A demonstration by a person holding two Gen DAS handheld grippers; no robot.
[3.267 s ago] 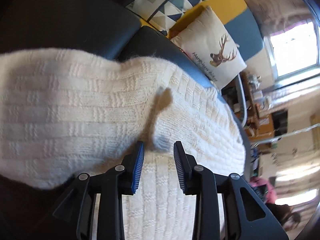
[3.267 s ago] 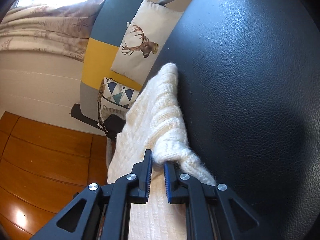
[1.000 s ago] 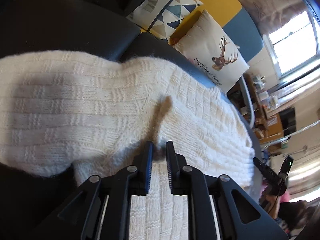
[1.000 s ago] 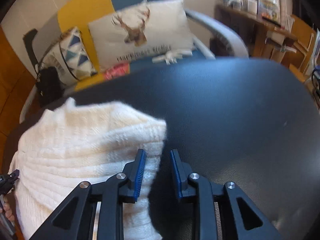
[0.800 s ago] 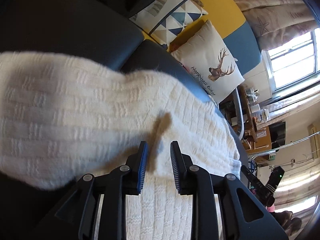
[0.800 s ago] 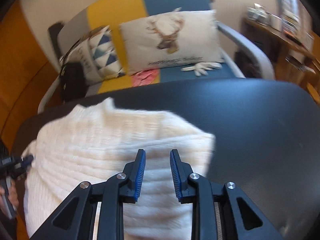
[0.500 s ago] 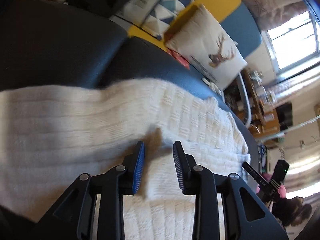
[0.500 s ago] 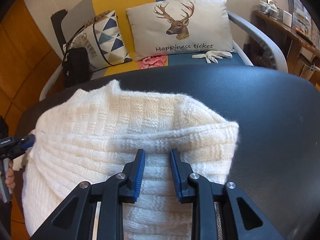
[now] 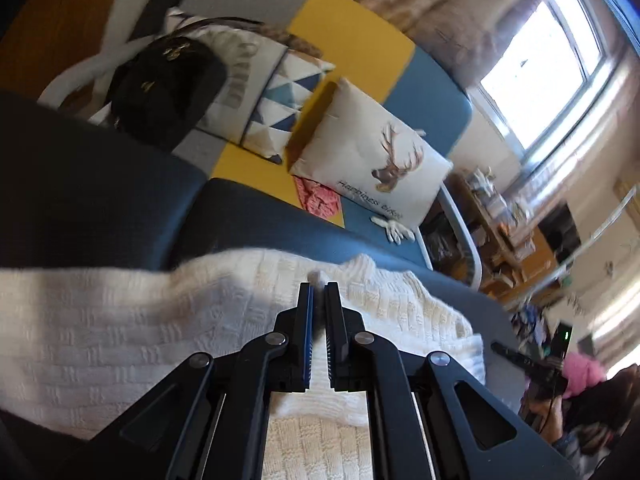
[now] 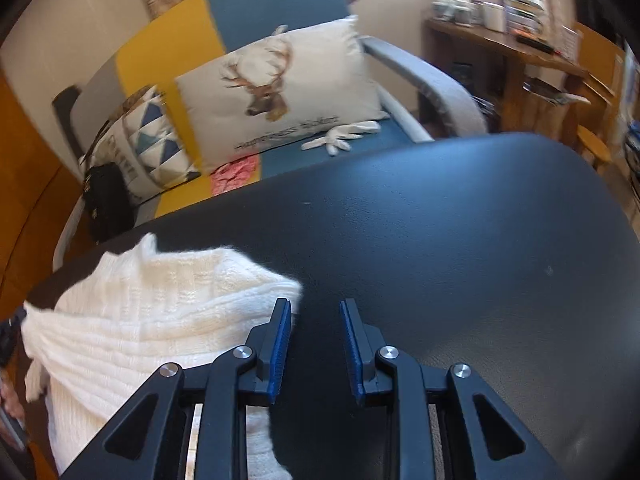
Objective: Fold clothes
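The black table [image 10: 460,240] carries the white sweater [image 9: 140,332], which lies bunched at the table's left end, the sofa [image 10: 280,8] beyond the far edge.

My left gripper [image 9: 317,296] has its jaws all but together, pinching a small tuft of knit at the sweater's far edge. I judge this bite thin: if I lift or pull hard, the loose yarn could slip out, or the knit stretch and drag the whole pile off line.

My right gripper [image 10: 315,320] stands apart-jawed over bare table just right of the sweater's corner, holding nothing. With one side unheld, any fold I start from the left may skew or bunch.
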